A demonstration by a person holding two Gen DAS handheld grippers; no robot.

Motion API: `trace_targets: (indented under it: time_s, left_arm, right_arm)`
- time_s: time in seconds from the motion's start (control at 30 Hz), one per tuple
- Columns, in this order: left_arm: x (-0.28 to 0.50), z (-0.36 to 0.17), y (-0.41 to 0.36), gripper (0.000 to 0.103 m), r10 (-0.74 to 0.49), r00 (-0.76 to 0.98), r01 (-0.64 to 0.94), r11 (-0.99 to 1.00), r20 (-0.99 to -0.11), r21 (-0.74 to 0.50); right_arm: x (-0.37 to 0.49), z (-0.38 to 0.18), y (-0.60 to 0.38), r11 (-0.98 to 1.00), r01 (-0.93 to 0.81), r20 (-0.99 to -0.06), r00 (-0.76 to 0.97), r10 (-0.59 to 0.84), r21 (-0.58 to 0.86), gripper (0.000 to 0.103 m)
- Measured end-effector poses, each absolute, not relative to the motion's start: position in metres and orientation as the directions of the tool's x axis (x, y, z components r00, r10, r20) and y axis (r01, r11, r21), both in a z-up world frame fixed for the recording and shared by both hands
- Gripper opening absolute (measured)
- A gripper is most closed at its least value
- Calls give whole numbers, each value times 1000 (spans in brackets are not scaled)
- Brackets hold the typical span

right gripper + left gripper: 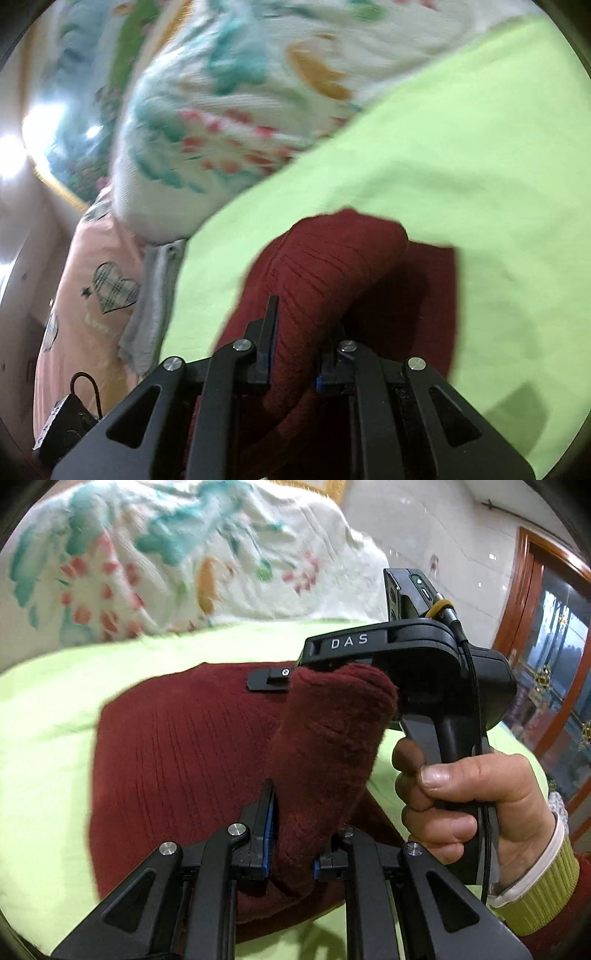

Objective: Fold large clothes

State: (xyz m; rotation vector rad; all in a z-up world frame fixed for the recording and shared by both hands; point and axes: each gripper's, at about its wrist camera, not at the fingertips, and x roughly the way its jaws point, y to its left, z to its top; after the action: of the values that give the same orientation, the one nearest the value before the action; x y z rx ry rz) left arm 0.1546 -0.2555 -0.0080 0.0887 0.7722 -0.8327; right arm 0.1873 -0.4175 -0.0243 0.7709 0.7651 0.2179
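A dark red knitted sweater lies spread on a lime-green bed sheet. My left gripper is shut on a raised fold of the sweater, which stretches up and forward as a thick band. In the left wrist view my right gripper, held by a hand, is shut on the far end of that same band. In the right wrist view my right gripper is shut on a bulging roll of the sweater lifted above the sheet. The right finger is hidden by cloth in both views.
A white quilt with teal, red and orange flowers is piled at the back of the bed. A pink heart-print pillow and a black device with a cable lie left. A wooden-framed glass door stands right.
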Motion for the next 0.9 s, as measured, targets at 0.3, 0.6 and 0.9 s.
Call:
trace_targets:
  time_s: [0.3,0.6,0.9]
  left_arm:
    - [151,-20,-270,15,-610,407,723,670,-680,-168]
    - [146,-15,-255,36,-634,342,731,643,-693,-228]
    - [143,14,-169,76,-692,341,650,662,-636,-372]
  right_arm:
    - [180,-44,-426,736,123,-589,693,416,665,16]
    - [165,-51,-429,725,174,-609,688,396,667,36]
    - [136,-37,-437,717,198,-598,715,361,669,78]
